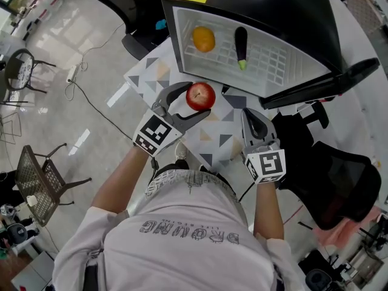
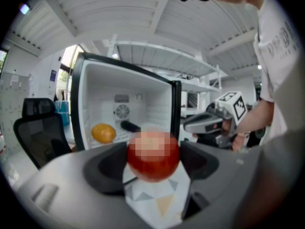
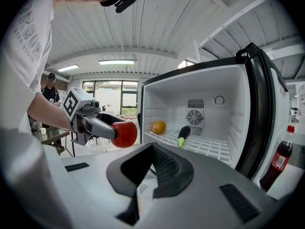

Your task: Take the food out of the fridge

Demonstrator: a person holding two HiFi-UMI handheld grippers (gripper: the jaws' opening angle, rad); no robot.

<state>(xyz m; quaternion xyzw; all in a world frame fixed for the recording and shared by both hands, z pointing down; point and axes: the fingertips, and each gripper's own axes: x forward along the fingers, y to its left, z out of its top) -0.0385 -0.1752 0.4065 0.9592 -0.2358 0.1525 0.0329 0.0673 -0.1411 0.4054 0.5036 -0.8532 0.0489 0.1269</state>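
Observation:
A small fridge [image 1: 182,35] stands open on its white wire shelf [image 1: 273,59], which carries an orange [image 1: 204,39] and a dark eggplant [image 1: 240,46]. In front of the fridge, above the patterned table [image 1: 212,139], my left gripper [image 1: 193,102] is shut on a red apple [image 1: 200,96]. The left gripper view shows the apple [image 2: 153,157] between both jaws, with the orange [image 2: 103,132] and eggplant [image 2: 129,126] behind. My right gripper [image 1: 247,114] is shut and holds nothing, its jaws meeting in the right gripper view [image 3: 152,151], where the apple [image 3: 125,133] hangs at left.
The fridge door [image 1: 324,83] swings open to the right. A cola bottle [image 3: 279,159] stands in the door. A black office chair [image 1: 339,180] is at the right, another behind the fridge [image 1: 130,5]. A wire chair [image 1: 42,177] stands on the floor at left.

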